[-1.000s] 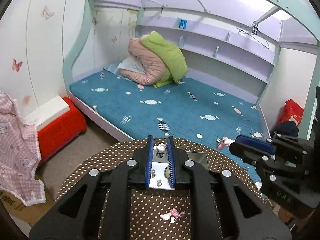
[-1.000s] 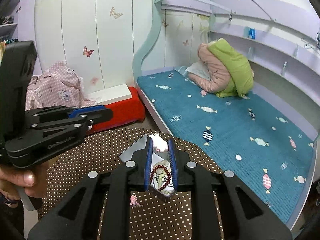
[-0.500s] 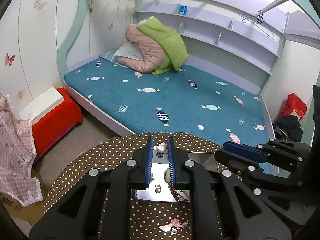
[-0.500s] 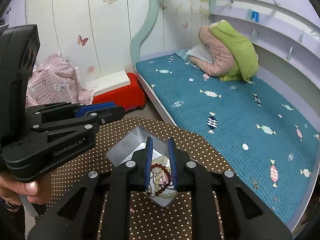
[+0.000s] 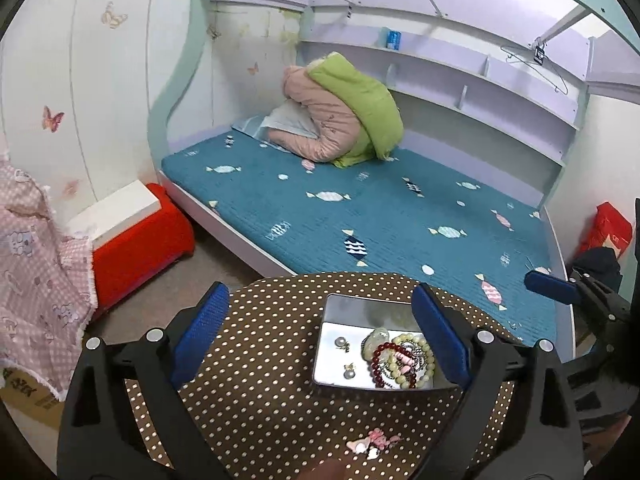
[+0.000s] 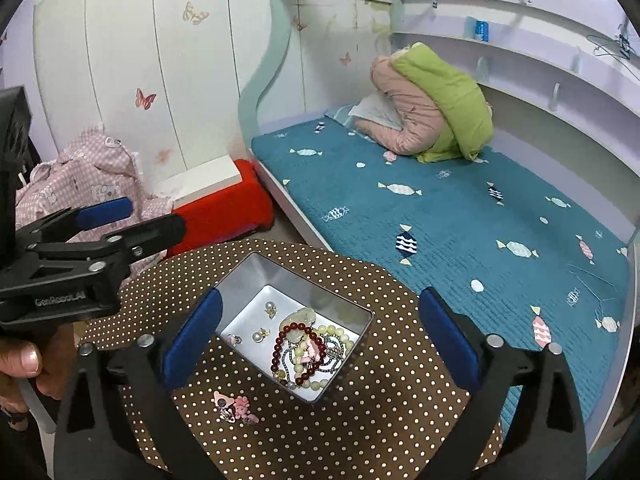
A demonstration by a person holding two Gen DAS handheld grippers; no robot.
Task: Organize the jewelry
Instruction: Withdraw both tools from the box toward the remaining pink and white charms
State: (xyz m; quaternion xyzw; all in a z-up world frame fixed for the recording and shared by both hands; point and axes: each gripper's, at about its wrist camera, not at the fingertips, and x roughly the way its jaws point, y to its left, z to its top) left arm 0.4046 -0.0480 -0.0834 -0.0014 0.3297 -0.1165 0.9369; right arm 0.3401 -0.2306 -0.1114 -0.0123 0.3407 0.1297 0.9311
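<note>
- Picking up the pink clip (image 6: 237,407) is judged to be the step in hand, since it is the 1 piece seen lying loose on the dotted table (image 6: 360,432).
- The left gripper (image 5: 320,342) is held wide open, with nothing between its blue pads (image 5: 200,332).
- The right gripper (image 6: 318,344) is spread wide too, and nothing is held in it.
- The tin box (image 6: 362,330) is seen on the table, with the right gripper's 2 fingers on either side of it but not touching it.
- A dark red bead bracelet (image 6: 280,344), a pale bead bracelet (image 6: 340,330) and a silver chain (image 6: 330,354) are piled together at the right end of the box.
- 2 pearl earrings (image 6: 260,334) are laid apart from the pile, at the left end.
- The pink clip is found on the table just near of the box, outside it.
- In the left view the clip (image 5: 376,440) is seen very close, low between the fingers.
- 1 gripper should be brought down slowly, straight over the clip, with a pad on each side.
- The pads should be closed softly, because the clip looks small and flat and could slip away.
- The clip should be lifted and let go over the bare left end, so the bead pile is not knocked.
- The other gripper should be kept off to the side, so the 2 are not bumped together.
</note>
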